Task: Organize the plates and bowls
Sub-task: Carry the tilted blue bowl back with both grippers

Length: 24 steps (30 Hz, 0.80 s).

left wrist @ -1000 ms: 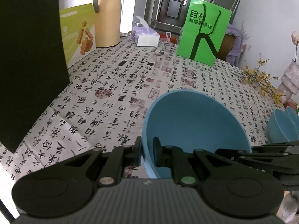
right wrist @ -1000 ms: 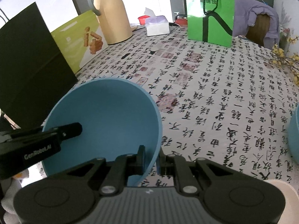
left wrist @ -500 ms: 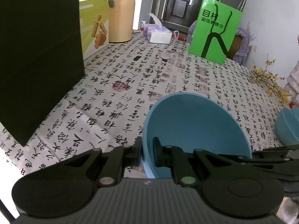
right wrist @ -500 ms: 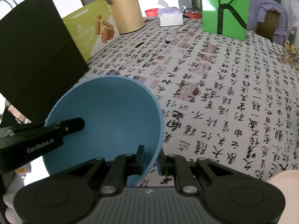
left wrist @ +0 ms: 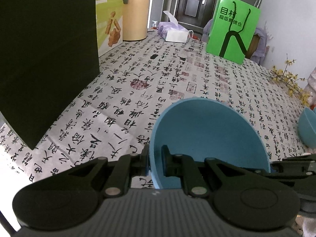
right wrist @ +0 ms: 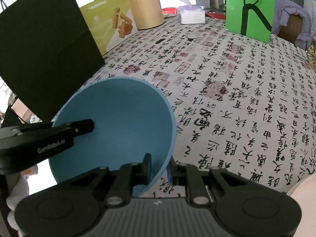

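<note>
A blue bowl hangs tilted just above the calligraphy-print tablecloth, held between both grippers. My left gripper is shut on its left rim, one finger inside and one outside. My right gripper is shut on the opposite rim, the thin wall between its pads. In the right wrist view a left finger reaches into the bowl. More blue bowls sit at the table's right edge. A cream plate shows at the lower right.
A tall black board stands close on the left, with a yellow-green box and a beige thermos behind it. A tissue pack and a green bag stand at the back. Yellow flowers lie right.
Both grippers have carried the bowl leftward and a little lower over the table. The black board now looms larger. The right gripper's fingers stand a touch wider apart.
</note>
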Tool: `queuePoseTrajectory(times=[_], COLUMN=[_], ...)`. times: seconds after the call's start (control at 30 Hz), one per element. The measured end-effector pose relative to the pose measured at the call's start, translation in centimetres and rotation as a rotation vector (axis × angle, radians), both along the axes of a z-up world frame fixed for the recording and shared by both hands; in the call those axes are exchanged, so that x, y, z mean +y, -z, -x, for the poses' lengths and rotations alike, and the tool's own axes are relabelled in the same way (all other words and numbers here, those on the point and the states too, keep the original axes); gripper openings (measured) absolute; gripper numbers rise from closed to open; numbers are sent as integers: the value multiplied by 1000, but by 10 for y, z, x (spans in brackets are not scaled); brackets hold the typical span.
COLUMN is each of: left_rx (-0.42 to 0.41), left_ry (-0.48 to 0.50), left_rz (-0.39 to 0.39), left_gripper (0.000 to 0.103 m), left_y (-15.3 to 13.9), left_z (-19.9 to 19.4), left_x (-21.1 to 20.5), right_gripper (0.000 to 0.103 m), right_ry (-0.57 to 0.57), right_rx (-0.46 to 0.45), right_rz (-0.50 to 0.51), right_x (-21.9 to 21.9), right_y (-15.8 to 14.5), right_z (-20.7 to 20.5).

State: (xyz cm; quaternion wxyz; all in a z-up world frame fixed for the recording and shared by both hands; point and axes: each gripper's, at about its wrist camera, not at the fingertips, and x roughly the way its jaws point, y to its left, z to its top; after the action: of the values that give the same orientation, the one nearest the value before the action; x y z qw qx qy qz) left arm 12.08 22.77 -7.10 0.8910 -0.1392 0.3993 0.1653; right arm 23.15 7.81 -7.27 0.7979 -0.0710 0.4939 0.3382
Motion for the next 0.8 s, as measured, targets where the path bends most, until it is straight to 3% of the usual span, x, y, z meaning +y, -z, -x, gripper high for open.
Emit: queuePoseTrajectory(times=[0.8], left_rx=[23], left_ry=[6], left_rz=[0], left_gripper=[12], left_y=[16], left_z=[9], left_x=[9], right_gripper=[18], right_ry=[-3], right_rx=[-10], right_rz=[19], right_x=[10], right_y=[12], right_z=[20])
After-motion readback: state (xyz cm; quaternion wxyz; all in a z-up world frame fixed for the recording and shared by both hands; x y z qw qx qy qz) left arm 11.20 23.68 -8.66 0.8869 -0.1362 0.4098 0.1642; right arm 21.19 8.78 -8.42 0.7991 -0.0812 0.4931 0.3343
